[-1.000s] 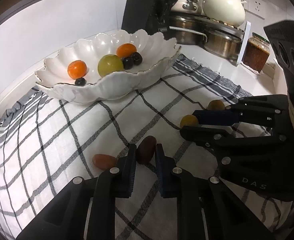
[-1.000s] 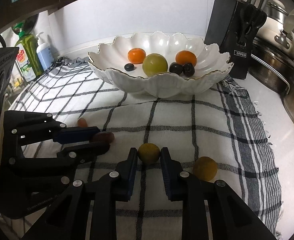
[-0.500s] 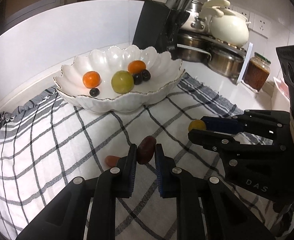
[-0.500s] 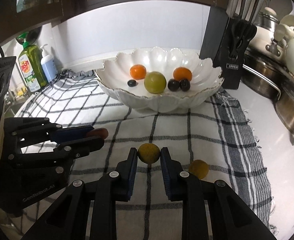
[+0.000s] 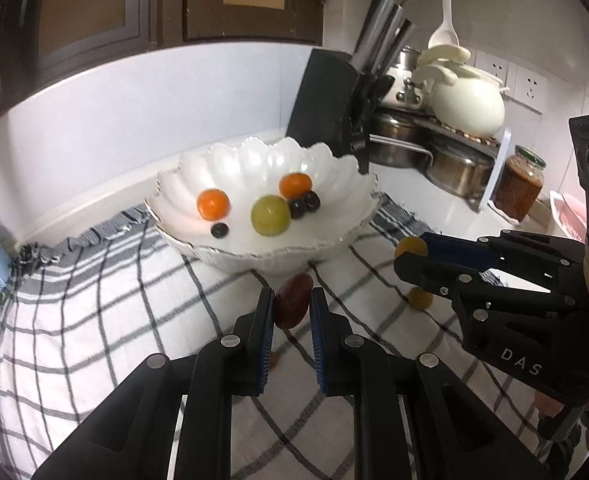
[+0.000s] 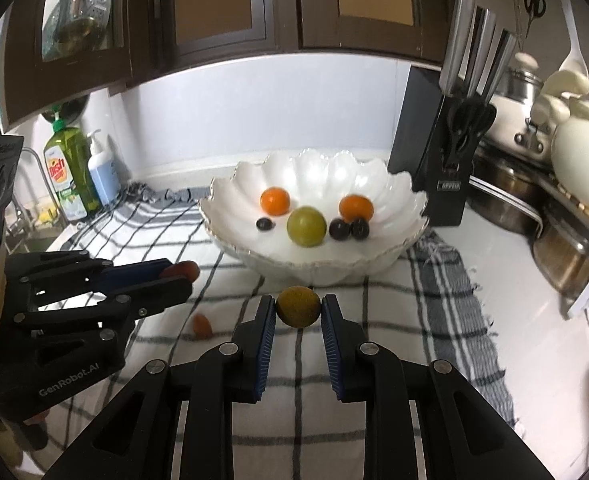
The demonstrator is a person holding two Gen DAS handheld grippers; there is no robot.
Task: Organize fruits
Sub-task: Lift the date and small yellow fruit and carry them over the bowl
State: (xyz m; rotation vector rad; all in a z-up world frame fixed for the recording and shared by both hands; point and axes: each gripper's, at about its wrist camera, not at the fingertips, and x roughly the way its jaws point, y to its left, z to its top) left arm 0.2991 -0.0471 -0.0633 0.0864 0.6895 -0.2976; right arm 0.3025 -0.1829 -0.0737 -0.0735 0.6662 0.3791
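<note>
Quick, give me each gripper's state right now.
Left gripper: shut on the dark red fruit.
Right gripper: shut on the yellow-green fruit.

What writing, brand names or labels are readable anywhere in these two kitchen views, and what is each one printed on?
"DAS": on the body of the right gripper, seen from the left wrist.
"GenRobot.AI": on the body of the left gripper, seen from the right wrist.
"Dish": on the green dish soap bottle; the smaller print under it is blurred.
Knife block: a small white label, too blurred to read for sure.
Sauce jar: no readable text.
</note>
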